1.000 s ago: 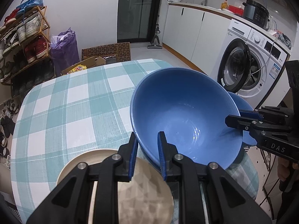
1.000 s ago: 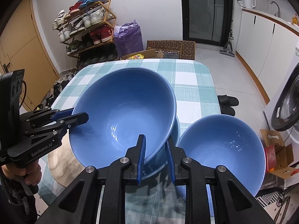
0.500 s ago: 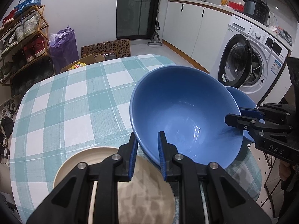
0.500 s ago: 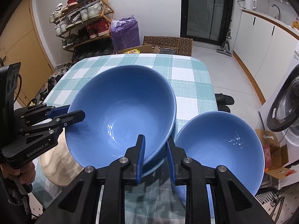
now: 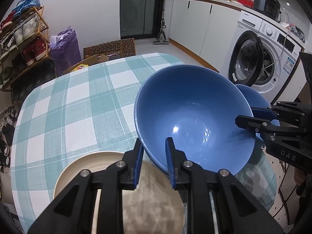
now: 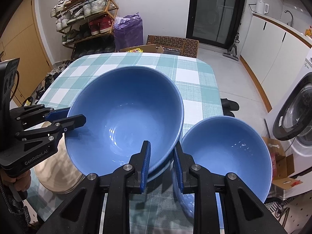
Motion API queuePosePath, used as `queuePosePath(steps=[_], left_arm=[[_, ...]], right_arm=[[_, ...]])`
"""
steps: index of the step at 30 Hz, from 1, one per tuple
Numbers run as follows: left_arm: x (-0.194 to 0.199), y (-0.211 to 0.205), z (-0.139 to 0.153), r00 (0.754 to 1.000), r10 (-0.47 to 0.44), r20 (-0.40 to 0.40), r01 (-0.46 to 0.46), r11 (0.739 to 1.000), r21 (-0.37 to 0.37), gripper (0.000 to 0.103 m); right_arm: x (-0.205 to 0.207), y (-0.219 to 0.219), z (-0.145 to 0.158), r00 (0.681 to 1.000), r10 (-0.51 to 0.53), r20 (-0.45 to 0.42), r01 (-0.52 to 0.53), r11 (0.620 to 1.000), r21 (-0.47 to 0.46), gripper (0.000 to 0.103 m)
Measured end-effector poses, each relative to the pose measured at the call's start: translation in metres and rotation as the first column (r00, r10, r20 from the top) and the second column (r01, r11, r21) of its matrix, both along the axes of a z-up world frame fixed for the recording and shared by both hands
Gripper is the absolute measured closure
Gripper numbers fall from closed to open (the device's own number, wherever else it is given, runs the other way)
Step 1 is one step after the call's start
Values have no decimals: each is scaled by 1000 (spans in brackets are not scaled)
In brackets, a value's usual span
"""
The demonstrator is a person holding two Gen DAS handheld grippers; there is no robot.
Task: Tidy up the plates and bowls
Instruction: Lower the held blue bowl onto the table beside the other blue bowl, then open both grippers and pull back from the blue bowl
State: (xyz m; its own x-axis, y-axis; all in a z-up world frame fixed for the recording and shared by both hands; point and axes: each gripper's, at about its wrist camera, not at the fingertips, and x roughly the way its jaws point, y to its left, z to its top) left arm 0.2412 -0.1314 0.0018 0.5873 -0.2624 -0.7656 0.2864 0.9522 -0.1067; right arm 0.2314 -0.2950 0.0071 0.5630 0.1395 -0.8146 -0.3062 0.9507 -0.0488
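A large blue bowl [image 5: 191,120] [image 6: 124,117] sits tilted at the table's near right, nested in another blue bowl whose rim [image 6: 161,170] shows beneath it. My left gripper [image 5: 153,142] [image 6: 75,116] has the bowl's left rim between its pads; its jaws are just opening, though the pads still touch the wall. My right gripper [image 6: 161,146] [image 5: 244,115] is shut on the opposite rim. A smaller blue bowl [image 6: 226,152] [image 5: 253,97] stands just right of it. A beige plate [image 5: 93,167] [image 6: 56,173] lies under my left gripper.
The table [image 5: 68,107] wears a teal checked cloth that stretches bare to its far edge. A washing machine [image 5: 259,62] stands to the right, with a shoe rack [image 6: 85,17] and a purple bag [image 6: 127,29] beyond the table. A hand [image 6: 17,181] holds the left gripper.
The right wrist view has tipped slightly, showing more of the far table. The large bowl and both grips on its rim look the same.
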Motion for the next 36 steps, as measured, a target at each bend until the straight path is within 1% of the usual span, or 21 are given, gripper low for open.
queuePosePath(steps=[4,6,7,8,9,10,11,13,14,15,16,17,19,21,22,23,24,25,27,31,36], left_arm=[[0,0,-2,1000,-3,-4,3,1000,6,79],[0,0,-3,1000,-5,-9,5,1000,5,76],[0,0,-3,1000,-4,-10,4,1000,7,73],[0,0,-3,1000,-3,-8,3,1000,8,73],[-1,1,-3,1000,-5,-7,5,1000,4,71],[-1,1,-3,1000,-7,-7,7,1000,3,67],[-2,1,-3,1000,-8,-5,8,1000,4,64],[-3,2,-2,1000,-3,0,3,1000,4,57],[-3,3,-1,1000,0,-1,0,1000,1,54],[-3,4,-1,1000,7,1,-7,1000,-5,53],[-3,5,0,1000,10,3,-10,1000,-7,53],[-3,5,0,1000,11,4,-11,1000,-10,53],[-4,5,1,1000,10,3,-10,1000,-19,52],[-4,5,2,1000,10,0,-10,1000,-18,49],[-5,5,2,1000,12,3,-12,1000,-16,42],[-5,5,3,1000,15,9,-15,1000,-16,36],[-7,6,5,999,26,20,-26,1000,-18,18],[-8,7,7,999,32,29,-31,999,-22,7],[-10,8,11,998,34,49,-32,999,-38,6],[-13,10,17,998,37,58,-34,998,-61,5],[-17,5,21,997,33,67,-28,997,-65,5]], right_arm=[[0,1,-1,1000,0,1,0,1000,-3,80],[0,2,-1,1000,4,2,-4,1000,1,76],[1,2,-1,1000,3,3,-3,1000,1,71],[1,2,-1,1000,1,6,-1,1000,1,68],[0,0,1,1000,-2,18,2,1000,-2,67],[0,-1,1,1000,-5,24,5,1000,-5,63],[0,-2,3,1000,-9,29,9,1000,-5,57],[-1,-4,6,999,-11,42,11,1000,8,52],[-2,-5,7,999,-12,44,12,1000,11,48],[-2,-6,8,999,-14,46,13,1000,16,44],[-2,-8,9,999,-14,48,13,1000,23,35],[-2,-10,11,998,-17,55,15,999,37,29],[-3,-13,14,998,-22,63,18,998,60,22],[-3,-15,16,998,-23,64,18,997,78,19],[-2,-15,16,998,-23,63,18,997,81,17],[-2,-15,17,998,-22,64,16,997,78,11],[-3,-15,17,997,-21,70,16,997,75,8],[-5,-14,18,997,-19,80,13,997,73,2],[-7,-13,20,995,-10,98,3,997,71,2],[-12,-13,23,994,-6,112,-2,998,68,1],[-16,-19,28,992,-4,127,-4,998,64,1]])
